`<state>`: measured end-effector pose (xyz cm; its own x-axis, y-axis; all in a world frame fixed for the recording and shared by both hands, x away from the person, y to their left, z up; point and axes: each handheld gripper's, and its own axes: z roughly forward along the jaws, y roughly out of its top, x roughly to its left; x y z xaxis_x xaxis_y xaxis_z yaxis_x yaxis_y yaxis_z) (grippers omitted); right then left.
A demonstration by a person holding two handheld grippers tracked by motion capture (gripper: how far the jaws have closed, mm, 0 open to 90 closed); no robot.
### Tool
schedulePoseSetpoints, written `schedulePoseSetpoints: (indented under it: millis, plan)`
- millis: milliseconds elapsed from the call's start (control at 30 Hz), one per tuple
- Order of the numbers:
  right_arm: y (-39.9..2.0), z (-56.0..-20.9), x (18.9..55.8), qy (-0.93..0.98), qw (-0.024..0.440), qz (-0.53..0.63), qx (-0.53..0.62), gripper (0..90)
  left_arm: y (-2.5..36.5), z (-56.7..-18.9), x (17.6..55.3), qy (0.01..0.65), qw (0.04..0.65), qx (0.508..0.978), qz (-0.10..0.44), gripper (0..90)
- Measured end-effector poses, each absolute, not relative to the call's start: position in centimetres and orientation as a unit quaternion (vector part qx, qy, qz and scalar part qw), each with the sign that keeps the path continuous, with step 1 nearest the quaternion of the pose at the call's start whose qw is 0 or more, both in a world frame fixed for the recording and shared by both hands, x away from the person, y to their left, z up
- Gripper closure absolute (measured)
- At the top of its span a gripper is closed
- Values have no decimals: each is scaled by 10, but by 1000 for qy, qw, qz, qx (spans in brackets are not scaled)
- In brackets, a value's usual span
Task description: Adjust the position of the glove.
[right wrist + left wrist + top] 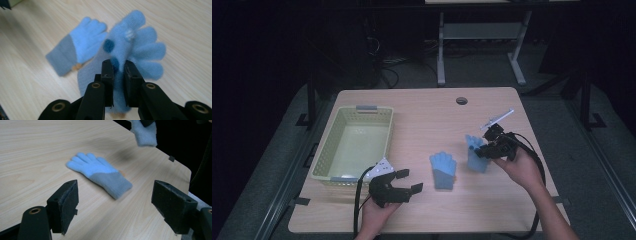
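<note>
L gripper [403,181] sits nearest, at the table's [492,210] front edge, jaws spread wide w/ nothing between them. Flat glove [98,173] lies on the wood just ahead of it, fingers pointing away, grey cuff toward the front edge; not touching the jaws. R gripper [118,75] is clamped tight on the second glove [136,46], pinching it mid-palm, cuff hanging down, lifted off the table and just right of the flat one. Pale green basket [324,150] stands at far left, near the L gripper.
</note>
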<state>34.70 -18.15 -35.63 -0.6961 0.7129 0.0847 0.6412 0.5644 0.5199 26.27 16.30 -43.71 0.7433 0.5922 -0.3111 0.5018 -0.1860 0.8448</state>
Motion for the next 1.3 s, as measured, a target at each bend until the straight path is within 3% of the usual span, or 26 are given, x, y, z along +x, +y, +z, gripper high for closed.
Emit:
schedulePoseSetpoints:
  millis: [533,1300]
  plan:
    - [-146,-347,349,895,58,277,344,801,166,-437,264,360,531,766,41,214]
    - [-96,-379,353,919,26,257,296,797,168,-433,263,365,541,757,33,214]
